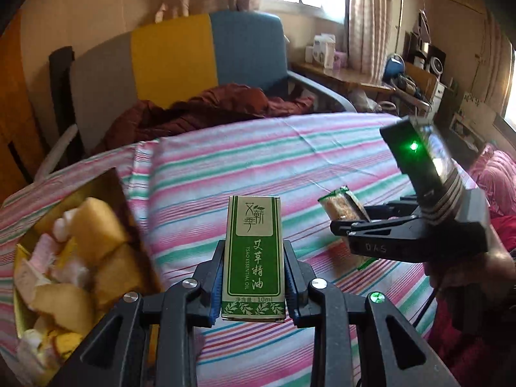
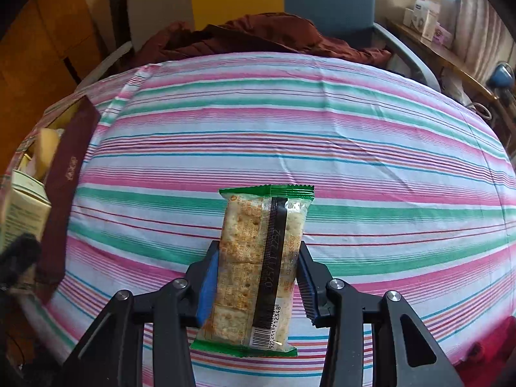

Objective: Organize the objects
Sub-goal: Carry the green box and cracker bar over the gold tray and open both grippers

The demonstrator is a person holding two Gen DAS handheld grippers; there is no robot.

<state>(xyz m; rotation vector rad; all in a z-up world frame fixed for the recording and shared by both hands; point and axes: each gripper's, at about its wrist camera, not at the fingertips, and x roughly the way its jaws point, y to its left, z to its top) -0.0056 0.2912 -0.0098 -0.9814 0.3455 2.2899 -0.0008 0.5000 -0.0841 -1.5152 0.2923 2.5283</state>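
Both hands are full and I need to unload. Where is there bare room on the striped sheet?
The striped sheet is bare between the snack box at left and the maroon clothing behind. It is crowded only inside the box.

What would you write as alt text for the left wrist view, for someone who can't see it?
The left gripper holds a green essential oil box upright over a striped cloth. To its right, the right gripper holds a cracker packet; at lower left is a box of snacks, with a chair behind.
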